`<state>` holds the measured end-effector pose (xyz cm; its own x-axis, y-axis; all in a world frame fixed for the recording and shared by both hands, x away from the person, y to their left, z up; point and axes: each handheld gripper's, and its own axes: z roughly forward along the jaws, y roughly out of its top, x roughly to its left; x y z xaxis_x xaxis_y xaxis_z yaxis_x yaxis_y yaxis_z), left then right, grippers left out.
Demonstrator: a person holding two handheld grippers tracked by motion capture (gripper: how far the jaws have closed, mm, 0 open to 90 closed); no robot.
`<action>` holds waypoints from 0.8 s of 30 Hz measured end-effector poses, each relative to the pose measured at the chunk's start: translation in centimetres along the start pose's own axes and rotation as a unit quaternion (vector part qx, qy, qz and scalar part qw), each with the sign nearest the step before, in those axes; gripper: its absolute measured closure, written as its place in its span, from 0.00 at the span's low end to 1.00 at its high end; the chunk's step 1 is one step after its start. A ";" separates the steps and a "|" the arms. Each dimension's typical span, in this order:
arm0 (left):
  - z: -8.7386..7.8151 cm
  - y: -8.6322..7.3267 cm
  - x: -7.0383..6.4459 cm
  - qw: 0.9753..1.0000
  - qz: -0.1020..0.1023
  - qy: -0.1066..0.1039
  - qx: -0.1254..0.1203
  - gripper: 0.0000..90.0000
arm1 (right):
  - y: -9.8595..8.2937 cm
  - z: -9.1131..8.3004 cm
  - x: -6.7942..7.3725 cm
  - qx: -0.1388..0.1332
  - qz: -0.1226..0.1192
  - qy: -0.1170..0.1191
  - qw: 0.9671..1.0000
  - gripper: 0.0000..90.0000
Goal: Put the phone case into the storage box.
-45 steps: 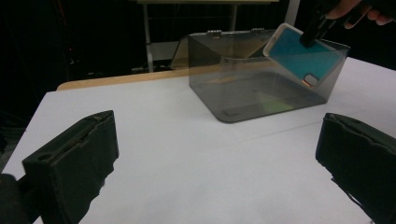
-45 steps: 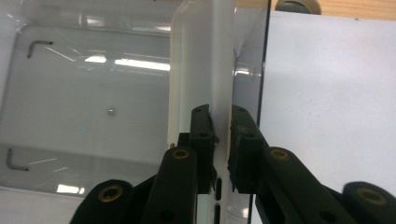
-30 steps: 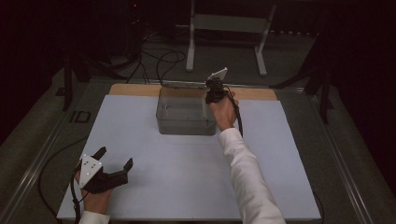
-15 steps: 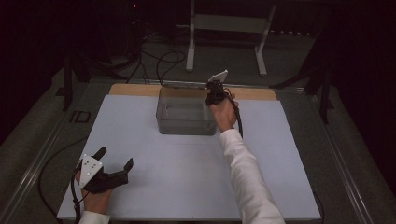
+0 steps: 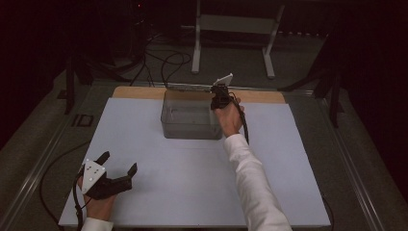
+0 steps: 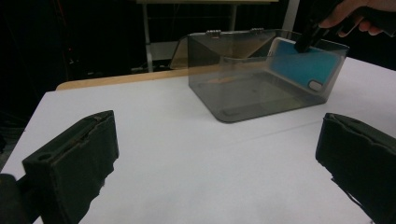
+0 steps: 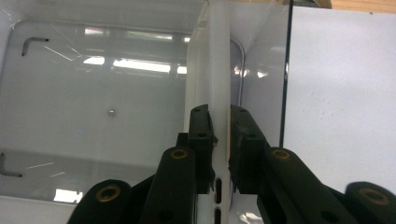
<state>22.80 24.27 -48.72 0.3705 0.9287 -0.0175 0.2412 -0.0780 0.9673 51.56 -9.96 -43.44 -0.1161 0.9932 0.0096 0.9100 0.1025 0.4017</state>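
A smoky clear plastic box [image 5: 168, 126] stands at the far middle of the white table. My right gripper [image 5: 217, 104] reaches down into its right end, shut on a phone [image 7: 212, 70] held on edge. In the left gripper view the phone [image 6: 303, 65] shows a blue back and leans along the box's [image 6: 233, 109] right wall, with the right gripper [image 6: 309, 36] on its top edge. Both jaws of my right gripper [image 7: 220, 119] press the phone's white rim. My left gripper [image 5: 119, 162] rests open at the near left of the table, with nothing between the jaws of this left gripper [image 6: 219, 154].
A small hex key [image 7: 32, 43] and a tiny screw [image 7: 110, 112] lie on the box floor. A wooden strip [image 5: 139, 91] runs along the table's far edge. A metal stand [image 5: 233, 29] and cables [image 5: 168, 62] are on the floor beyond.
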 end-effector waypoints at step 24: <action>0.0 0.0 0.0 1.000 0.000 -0.001 0.001 0.00 | 0.0 -0.2 0.2 -0.026 -0.007 -0.031 0.999 0.90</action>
<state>22.82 24.22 -48.73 0.3728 0.9277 -0.0181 0.2424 -0.0786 0.9670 51.45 -9.78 -43.22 -0.1032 0.9933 -0.0523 0.8860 0.1156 0.4491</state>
